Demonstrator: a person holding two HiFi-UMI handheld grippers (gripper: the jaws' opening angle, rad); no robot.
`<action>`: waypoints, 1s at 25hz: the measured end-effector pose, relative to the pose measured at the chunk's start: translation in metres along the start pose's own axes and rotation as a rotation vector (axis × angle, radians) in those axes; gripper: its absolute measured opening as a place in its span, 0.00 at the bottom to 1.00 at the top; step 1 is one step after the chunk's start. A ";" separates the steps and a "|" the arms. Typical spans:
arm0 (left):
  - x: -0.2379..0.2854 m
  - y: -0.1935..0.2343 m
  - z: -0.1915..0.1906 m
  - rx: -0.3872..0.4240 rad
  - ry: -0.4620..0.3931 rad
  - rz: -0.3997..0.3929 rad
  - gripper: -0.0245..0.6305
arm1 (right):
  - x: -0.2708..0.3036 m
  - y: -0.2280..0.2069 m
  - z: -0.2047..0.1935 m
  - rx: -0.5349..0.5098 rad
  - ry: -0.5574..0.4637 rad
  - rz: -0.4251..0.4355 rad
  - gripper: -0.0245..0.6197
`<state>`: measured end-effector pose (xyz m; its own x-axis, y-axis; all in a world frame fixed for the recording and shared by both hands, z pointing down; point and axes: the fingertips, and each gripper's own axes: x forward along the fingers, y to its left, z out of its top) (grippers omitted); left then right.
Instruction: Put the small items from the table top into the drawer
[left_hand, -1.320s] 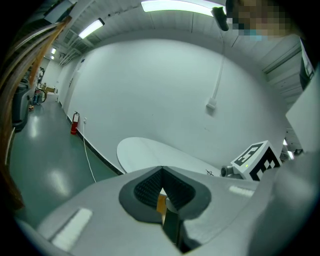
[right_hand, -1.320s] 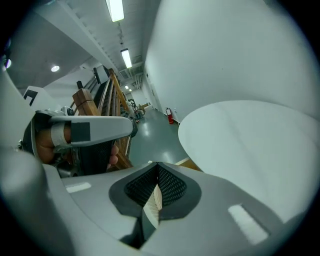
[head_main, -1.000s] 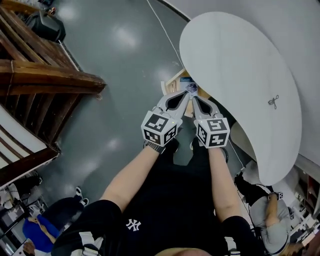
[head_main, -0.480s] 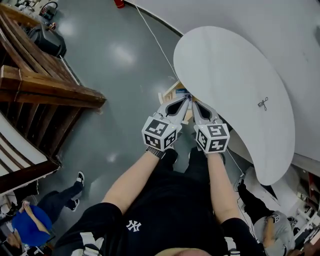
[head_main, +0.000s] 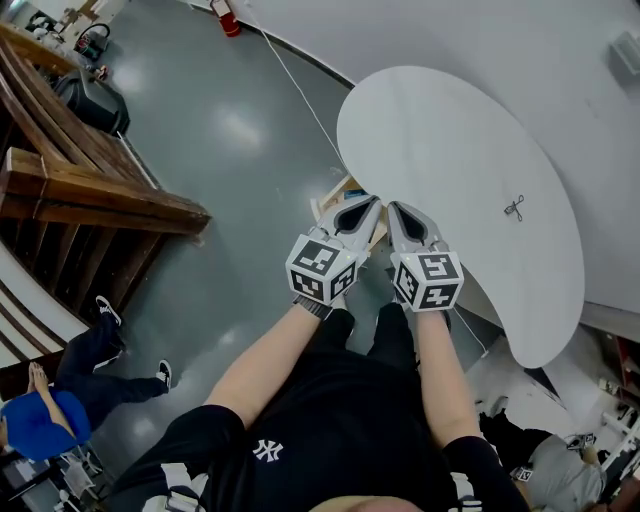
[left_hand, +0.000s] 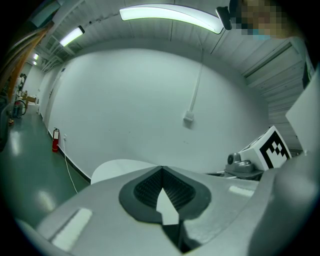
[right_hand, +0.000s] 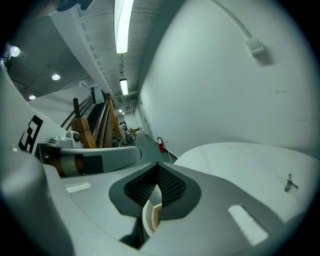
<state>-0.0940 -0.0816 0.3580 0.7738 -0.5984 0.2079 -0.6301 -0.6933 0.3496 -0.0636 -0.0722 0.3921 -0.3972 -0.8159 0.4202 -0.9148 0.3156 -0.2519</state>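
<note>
My left gripper (head_main: 374, 201) and right gripper (head_main: 394, 207) are both closed and empty; unopened, I judge they may just shove the thin metal clip (head_main: 514, 208) across the table (head_main: 440, 130)

drawer (head_main: 343, 189) mostly hidden, tabletop item (head_main: 514, 208) indistinct

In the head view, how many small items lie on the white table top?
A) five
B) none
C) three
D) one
D: a single small dark item lies on the white table top; the rest of its surface is bare.
</note>
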 end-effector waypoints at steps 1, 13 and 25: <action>0.002 -0.002 0.001 0.001 0.000 -0.004 0.04 | -0.002 -0.001 0.001 -0.002 -0.001 -0.001 0.07; 0.052 -0.063 0.012 0.040 -0.004 -0.090 0.04 | -0.043 -0.056 0.025 -0.015 -0.053 -0.062 0.07; 0.104 -0.129 -0.003 0.038 0.020 -0.167 0.04 | -0.098 -0.123 0.021 0.003 -0.061 -0.142 0.07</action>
<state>0.0684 -0.0533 0.3378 0.8688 -0.4655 0.1685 -0.4944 -0.7975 0.3457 0.0898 -0.0410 0.3636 -0.2581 -0.8801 0.3984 -0.9613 0.1929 -0.1965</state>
